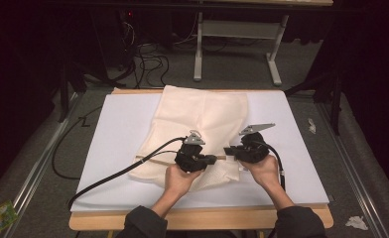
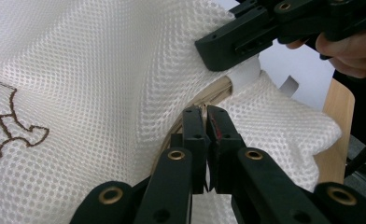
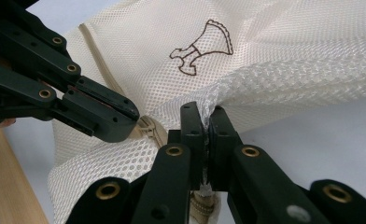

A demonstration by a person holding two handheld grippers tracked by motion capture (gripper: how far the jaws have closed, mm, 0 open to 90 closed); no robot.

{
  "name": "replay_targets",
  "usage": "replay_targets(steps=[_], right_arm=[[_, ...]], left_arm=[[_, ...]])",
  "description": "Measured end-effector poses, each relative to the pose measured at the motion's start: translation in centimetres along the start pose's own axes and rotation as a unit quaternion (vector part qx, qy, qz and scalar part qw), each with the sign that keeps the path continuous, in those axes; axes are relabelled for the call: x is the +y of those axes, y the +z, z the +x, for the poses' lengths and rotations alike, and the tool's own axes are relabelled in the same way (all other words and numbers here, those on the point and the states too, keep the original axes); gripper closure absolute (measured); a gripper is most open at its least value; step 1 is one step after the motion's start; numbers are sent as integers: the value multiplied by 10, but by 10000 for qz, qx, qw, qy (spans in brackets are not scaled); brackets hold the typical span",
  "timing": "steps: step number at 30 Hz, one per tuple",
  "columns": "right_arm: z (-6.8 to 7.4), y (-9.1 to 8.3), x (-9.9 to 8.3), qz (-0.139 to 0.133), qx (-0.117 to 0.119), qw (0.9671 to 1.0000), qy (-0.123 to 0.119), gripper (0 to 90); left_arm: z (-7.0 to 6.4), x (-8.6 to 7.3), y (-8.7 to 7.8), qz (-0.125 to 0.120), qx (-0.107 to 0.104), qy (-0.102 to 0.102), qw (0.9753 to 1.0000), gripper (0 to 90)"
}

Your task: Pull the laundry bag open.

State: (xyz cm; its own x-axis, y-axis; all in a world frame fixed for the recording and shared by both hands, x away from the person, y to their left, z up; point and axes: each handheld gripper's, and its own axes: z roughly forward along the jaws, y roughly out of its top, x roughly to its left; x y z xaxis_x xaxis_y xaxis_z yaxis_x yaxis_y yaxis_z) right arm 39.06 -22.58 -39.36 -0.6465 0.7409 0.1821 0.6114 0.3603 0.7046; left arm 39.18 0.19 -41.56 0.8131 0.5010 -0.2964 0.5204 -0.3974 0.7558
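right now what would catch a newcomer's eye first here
A cream mesh laundry bag lies spread over the middle of the white table. At its near edge the left gripper and right gripper meet, each pinching the bag by its zipper, fingers closed on the fabric. A brown outline figure is stitched on the mesh just past the right gripper.

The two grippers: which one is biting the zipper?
The left gripper: its jaws pinch the tan zipper of the mesh bag. The right gripper pinches plain mesh.
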Motion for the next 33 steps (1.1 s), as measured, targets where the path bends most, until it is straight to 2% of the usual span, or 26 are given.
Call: replay_targets(steps=[16,18,33], right_arm=[[-2,-2,-2,-73,10,10000,12,890],[-2,-2,-2,-96,17,9999,24,890],[-3,-3,-2,-77,33,10000,25,890]], left_arm=[[2,-2,-2,-14,21,-21,10000,876],[4,-3,-4,-35,11,-71,10000,876],[5,-5,-7,-27,-7,-37,10000,876]])
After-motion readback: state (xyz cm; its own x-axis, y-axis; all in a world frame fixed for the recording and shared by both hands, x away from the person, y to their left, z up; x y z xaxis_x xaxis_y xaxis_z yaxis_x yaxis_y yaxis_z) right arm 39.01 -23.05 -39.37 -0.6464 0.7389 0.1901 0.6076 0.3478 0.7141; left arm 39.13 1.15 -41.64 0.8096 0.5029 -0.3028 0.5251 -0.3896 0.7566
